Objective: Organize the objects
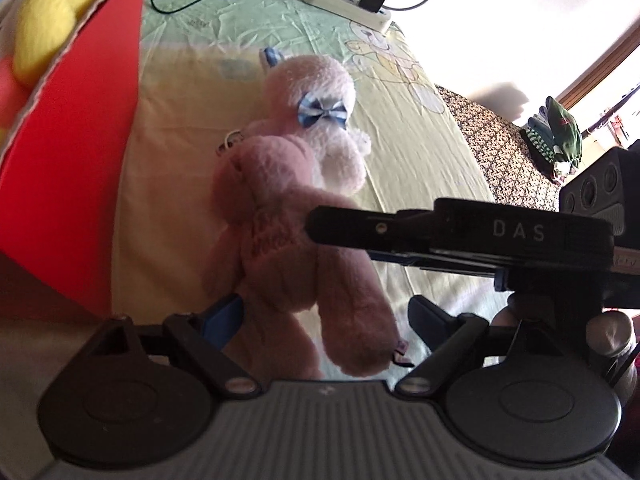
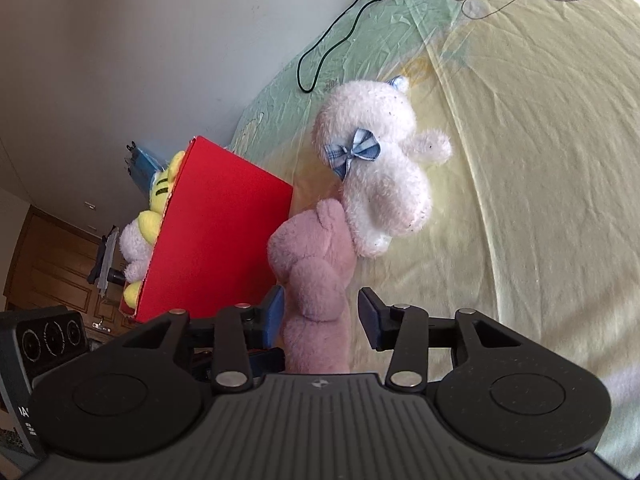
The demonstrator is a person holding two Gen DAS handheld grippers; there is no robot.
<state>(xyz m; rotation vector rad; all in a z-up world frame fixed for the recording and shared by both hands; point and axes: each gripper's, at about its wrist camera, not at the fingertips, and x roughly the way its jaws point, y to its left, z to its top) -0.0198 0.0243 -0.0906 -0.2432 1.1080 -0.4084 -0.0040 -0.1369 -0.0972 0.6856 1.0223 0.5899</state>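
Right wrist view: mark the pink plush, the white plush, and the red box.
pink plush [image 2: 316, 272], right wrist view, on its body.
white plush [image 2: 384, 184], right wrist view, on its torso.
red box [image 2: 216, 232], right wrist view, on its side wall.

Dusty-pink plush bear [image 1: 280, 240], pale pink-white plush [image 2: 380, 168] wearing a blue-checked bow [image 2: 352, 152], bright red box [image 2: 216, 232], yellow black-striped toy [image 1: 44, 20], pastel yellow-green cartoon bedsheet [image 2: 520, 160].

Right hand-held gripper [image 2: 322, 314] spread around pink plush [image 2: 316, 280] — red box [image 2: 216, 232] beside it.
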